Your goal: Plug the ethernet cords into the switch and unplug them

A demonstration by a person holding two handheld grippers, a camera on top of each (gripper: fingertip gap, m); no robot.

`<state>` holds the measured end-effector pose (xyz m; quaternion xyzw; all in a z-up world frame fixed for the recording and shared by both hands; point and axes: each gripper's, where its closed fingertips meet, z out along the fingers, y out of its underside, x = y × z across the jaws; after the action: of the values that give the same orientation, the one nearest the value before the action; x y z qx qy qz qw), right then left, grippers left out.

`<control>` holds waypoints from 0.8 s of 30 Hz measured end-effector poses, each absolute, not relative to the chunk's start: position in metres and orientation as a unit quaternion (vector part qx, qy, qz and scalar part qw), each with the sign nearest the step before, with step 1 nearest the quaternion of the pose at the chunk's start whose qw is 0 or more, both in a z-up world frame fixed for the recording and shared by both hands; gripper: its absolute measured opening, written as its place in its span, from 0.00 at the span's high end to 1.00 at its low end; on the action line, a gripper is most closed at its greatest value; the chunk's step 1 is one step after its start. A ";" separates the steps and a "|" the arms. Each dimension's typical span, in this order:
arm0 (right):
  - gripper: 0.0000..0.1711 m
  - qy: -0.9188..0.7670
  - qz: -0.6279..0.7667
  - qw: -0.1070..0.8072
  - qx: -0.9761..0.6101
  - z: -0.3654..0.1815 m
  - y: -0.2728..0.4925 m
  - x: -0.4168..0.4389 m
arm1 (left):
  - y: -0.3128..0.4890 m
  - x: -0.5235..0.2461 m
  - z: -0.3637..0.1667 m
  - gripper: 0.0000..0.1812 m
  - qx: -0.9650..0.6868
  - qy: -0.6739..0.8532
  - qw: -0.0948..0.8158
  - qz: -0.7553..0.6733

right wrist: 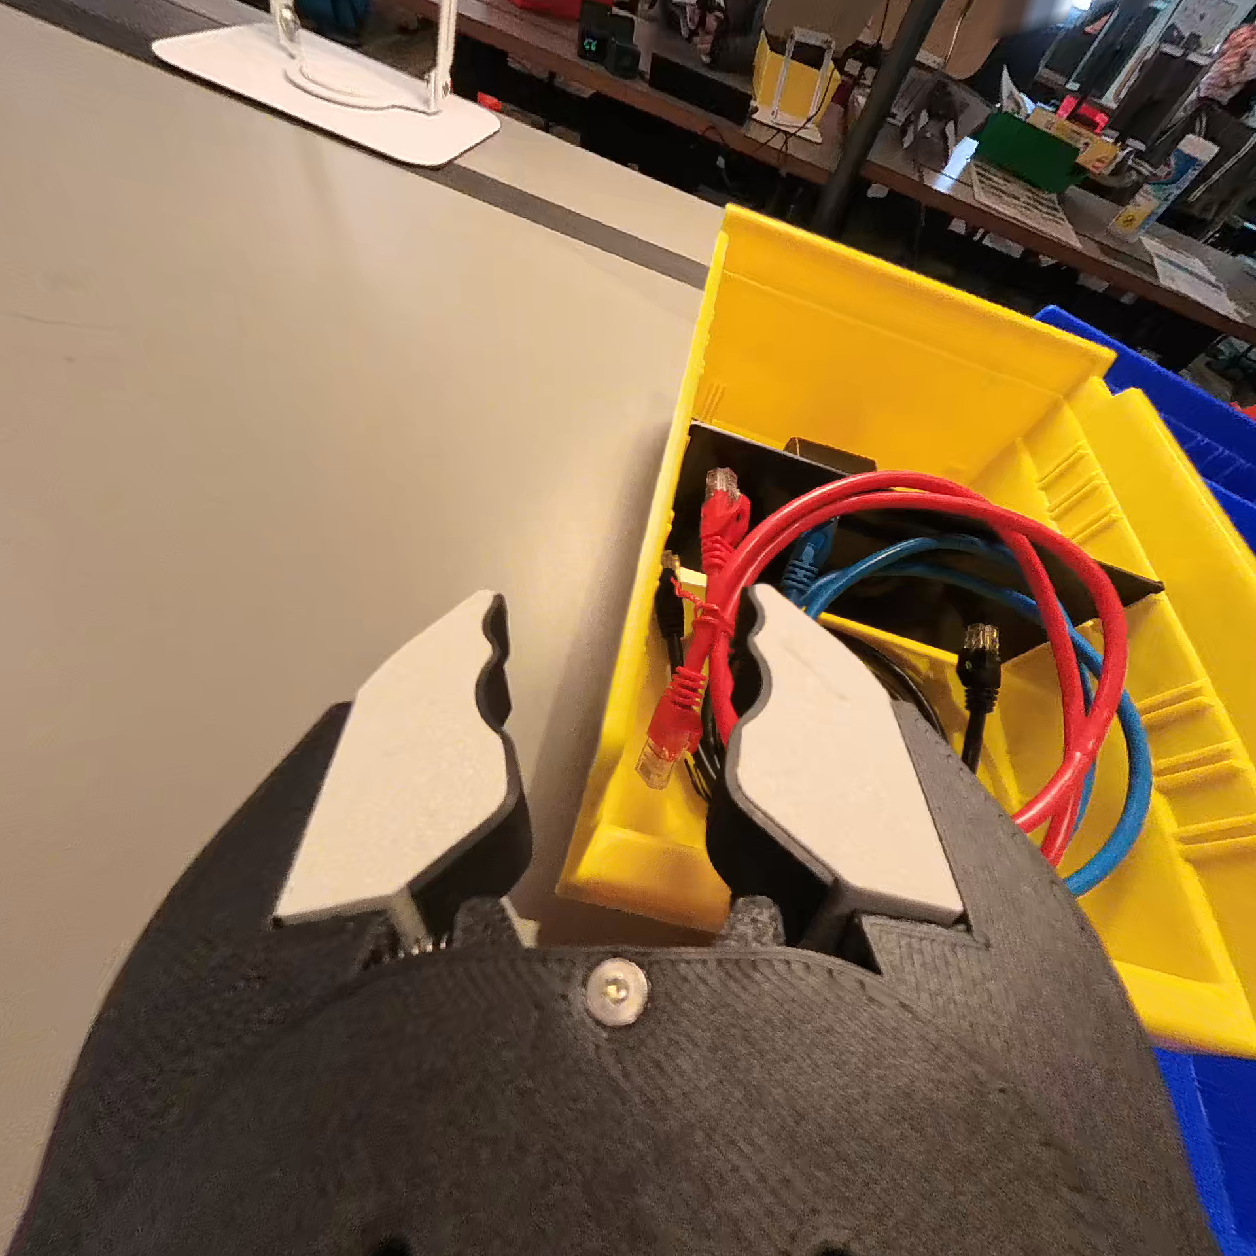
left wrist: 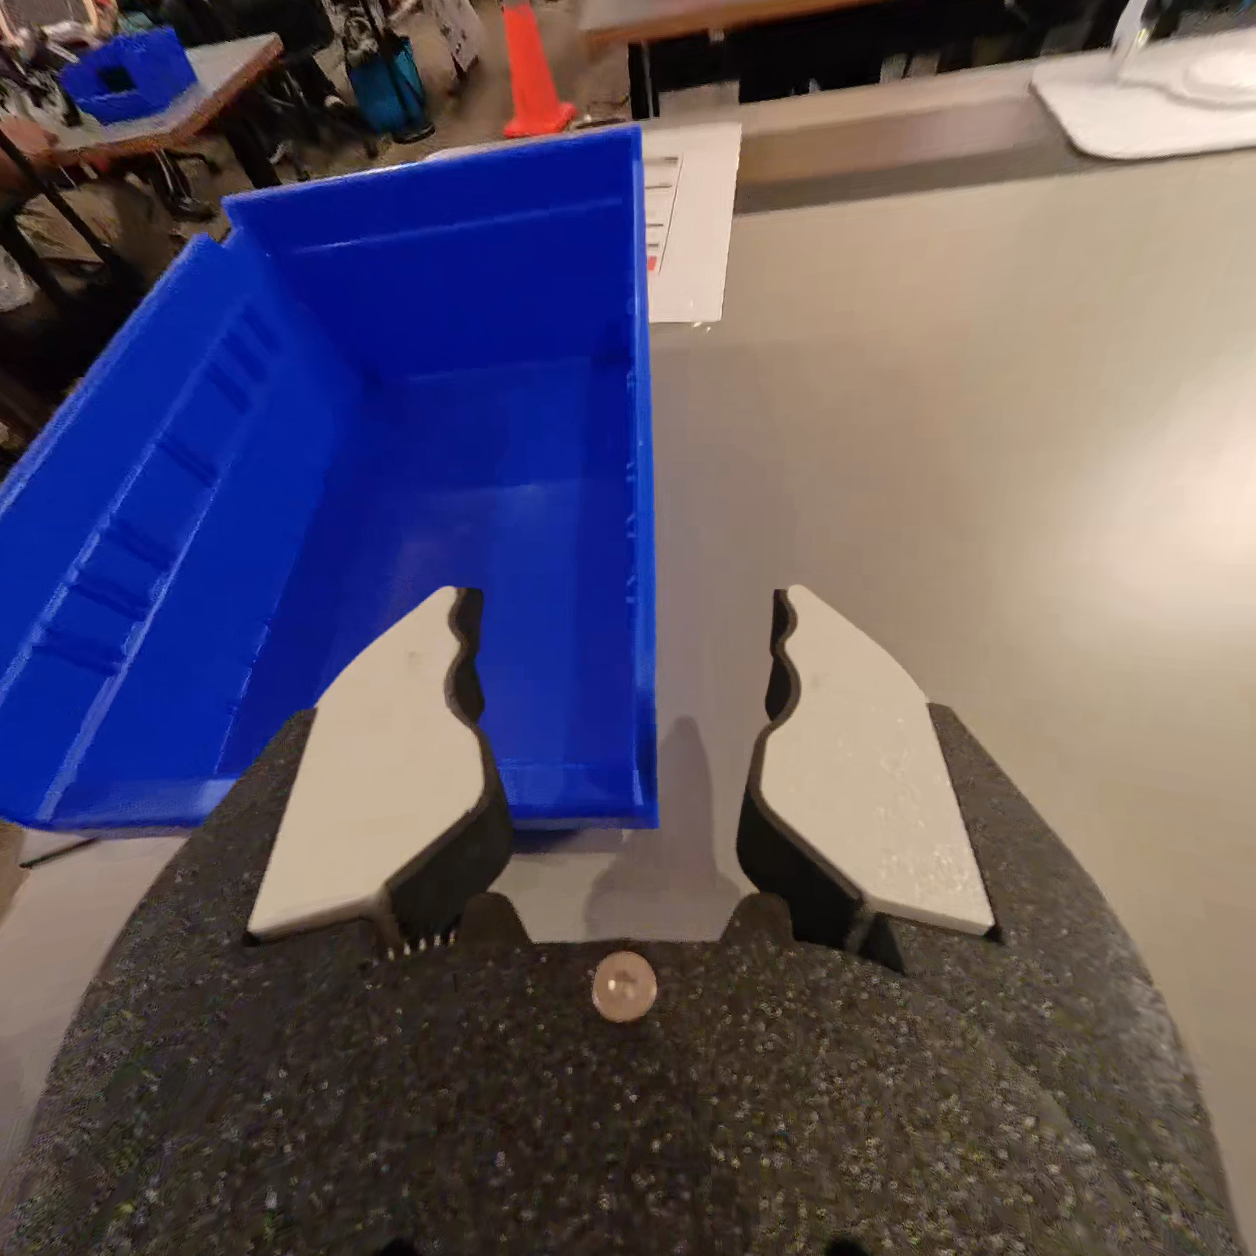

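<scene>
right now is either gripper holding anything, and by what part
Nothing is held. The left gripper is open above the blue bin; the right gripper is open over the edge of the yellow bin, the red cable between its fingers ungripped.

This is a workshop or lab. A plain grey tabletop (left wrist: 951,476) carries plastic parts bins, a blue bin (left wrist: 442,408) and a yellow bin (right wrist: 883,353) holding coiled network cables (right wrist: 1019,544). Behind it, long workbenches (right wrist: 985,177) are crowded with gear, boxes, a green crate (right wrist: 1026,153) and printed sheets. An orange traffic cone (left wrist: 533,68) stands on the bare floor, near another table (left wrist: 224,75) with a second blue bin (left wrist: 129,71) on it.
</scene>
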<state>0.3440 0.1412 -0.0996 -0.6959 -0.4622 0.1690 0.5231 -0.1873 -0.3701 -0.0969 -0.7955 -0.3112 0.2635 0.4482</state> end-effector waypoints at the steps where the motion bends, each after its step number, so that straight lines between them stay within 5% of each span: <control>1: 0.64 -0.465 0.162 0.524 -0.695 -0.101 0.141 0.342 | -0.368 -0.189 -0.098 0.57 -0.803 -0.297 0.437 0.275; 5: 0.73 -0.481 0.111 0.532 -0.688 -0.107 0.145 0.332 | -0.355 -0.192 -0.115 0.73 -0.835 -0.267 0.396 0.273; 9: 0.94 -0.466 0.045 0.566 -0.678 -0.104 0.158 0.333 | -0.355 -0.197 -0.119 0.96 -0.830 -0.264 0.385 0.304; 24: 0.96 -0.490 0.113 0.554 -0.664 -0.105 0.110 0.318 | -0.327 -0.075 -0.101 0.95 -0.847 -0.101 0.461 0.243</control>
<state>0.3176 0.1098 -0.1045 -0.6640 -0.4895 0.1131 0.5538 -0.0748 -0.3266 -0.1010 -0.8475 -0.1012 0.2431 0.4609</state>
